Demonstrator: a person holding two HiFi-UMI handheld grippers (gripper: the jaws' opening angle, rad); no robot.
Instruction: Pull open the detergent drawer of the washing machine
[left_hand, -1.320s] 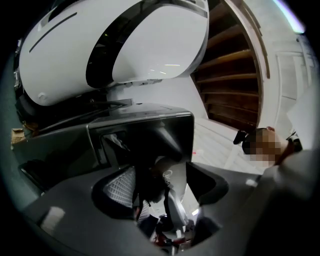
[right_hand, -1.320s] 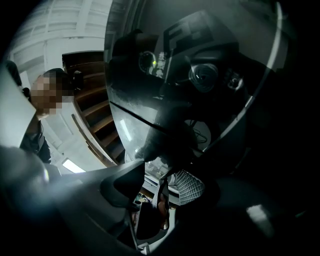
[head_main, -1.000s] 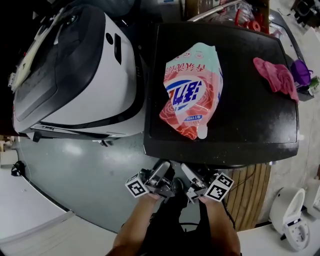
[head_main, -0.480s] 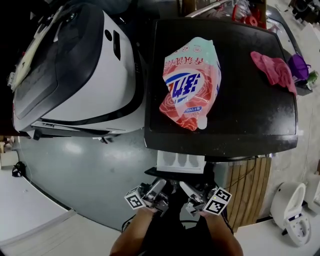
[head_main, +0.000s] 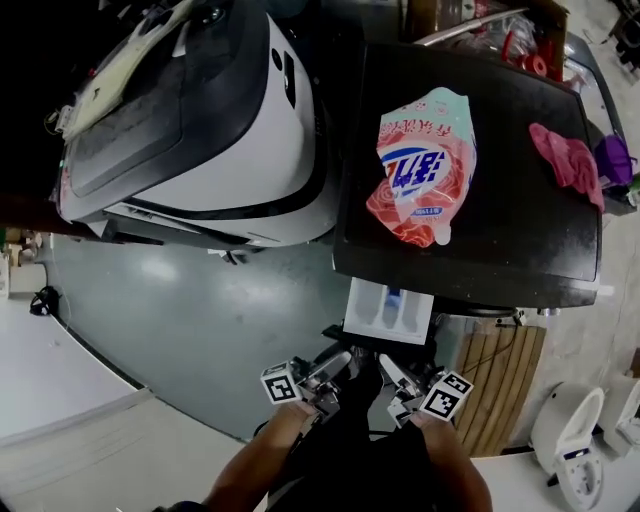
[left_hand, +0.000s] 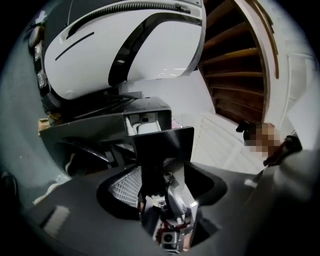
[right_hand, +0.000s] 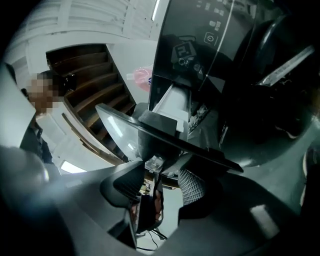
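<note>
Newly drawn toward 6 o'clock, white plastic detergent drawer (head_main: 388, 305) projects from black washing machine (head_main: 500, 240). Right tool (head_main: 386, 363) grips its front, jaws opening; left tool (head_main: 343, 357) closes around it, unclamped. Pull level.

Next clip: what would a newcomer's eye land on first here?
The pink, red and blue detergent bag lying on the washing machine's black top, at the head view's upper right. Just below it, the white detergent drawer juts out of the machine's front, pulled open. A big white appliance with a dark lid fills the upper left.
</note>
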